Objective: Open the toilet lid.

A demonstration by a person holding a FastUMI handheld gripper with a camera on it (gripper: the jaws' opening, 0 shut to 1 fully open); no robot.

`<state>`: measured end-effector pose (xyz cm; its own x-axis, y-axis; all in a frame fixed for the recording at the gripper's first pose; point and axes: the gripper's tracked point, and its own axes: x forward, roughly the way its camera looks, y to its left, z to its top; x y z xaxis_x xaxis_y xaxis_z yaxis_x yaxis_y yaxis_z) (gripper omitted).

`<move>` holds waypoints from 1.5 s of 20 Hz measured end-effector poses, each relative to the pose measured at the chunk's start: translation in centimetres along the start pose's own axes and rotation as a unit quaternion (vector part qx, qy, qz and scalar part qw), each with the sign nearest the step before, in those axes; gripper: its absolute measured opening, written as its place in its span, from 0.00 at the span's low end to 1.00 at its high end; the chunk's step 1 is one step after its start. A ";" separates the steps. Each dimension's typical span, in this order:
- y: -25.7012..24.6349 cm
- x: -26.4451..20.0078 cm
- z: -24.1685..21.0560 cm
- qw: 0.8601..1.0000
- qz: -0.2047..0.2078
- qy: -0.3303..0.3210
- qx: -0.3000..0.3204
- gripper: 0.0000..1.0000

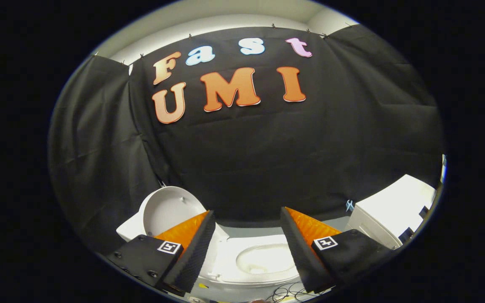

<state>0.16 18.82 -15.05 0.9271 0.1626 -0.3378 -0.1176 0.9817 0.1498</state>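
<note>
Gripper (247, 219): held above the toilet, its two fingers spread wide apart with nothing between the pads; each finger carries a small square black-and-white marker near its base
Left finger (192, 248): its tip lies against the lower right edge of the raised lid as seen from here; whether it touches the lid cannot be told
Right finger (301, 248): its tip points towards the dark cloth wall, with the bowl showing just inside it
Toilet lid (169, 210): white, standing up and tilted back, its hollow inner face turned towards the camera; it sits beyond and a little outside the left finger, well apart from the right finger
Toilet seat and bowl (263, 259): white, lying below and between the two fingers, the oval opening of the bowl uncovered and nearer the right finger than the left
Lid versus bowl: the lid is lifted clear of the seat, hinged at the bowl's left end as the view has it
White cabinet (394, 210): a boxy white unit beyond and outside the right finger, near the cloth wall
Cables (289, 292): thin dark loops on the floor beneath the bowl, between the finger bases
Wall (267, 160): black cloth hung behind the toilet, creased at the corners
</note>
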 end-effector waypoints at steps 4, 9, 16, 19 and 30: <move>-1.8 -1.3 2.4 0.999 -0.012 -0.023 -0.029 0.99; -2.2 -2.2 3.9 0.999 -0.010 -0.032 -0.032 0.99; -1.7 -2.6 4.2 0.999 -0.003 -0.031 -0.026 0.99; -1.6 -2.5 4.2 0.999 -0.002 -0.032 -0.026 0.99; -1.2 -2.4 3.5 0.999 0.003 -0.024 -0.022 0.99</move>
<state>-0.67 16.86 -11.16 0.9421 0.1649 -0.2921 -0.1377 0.9842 0.1113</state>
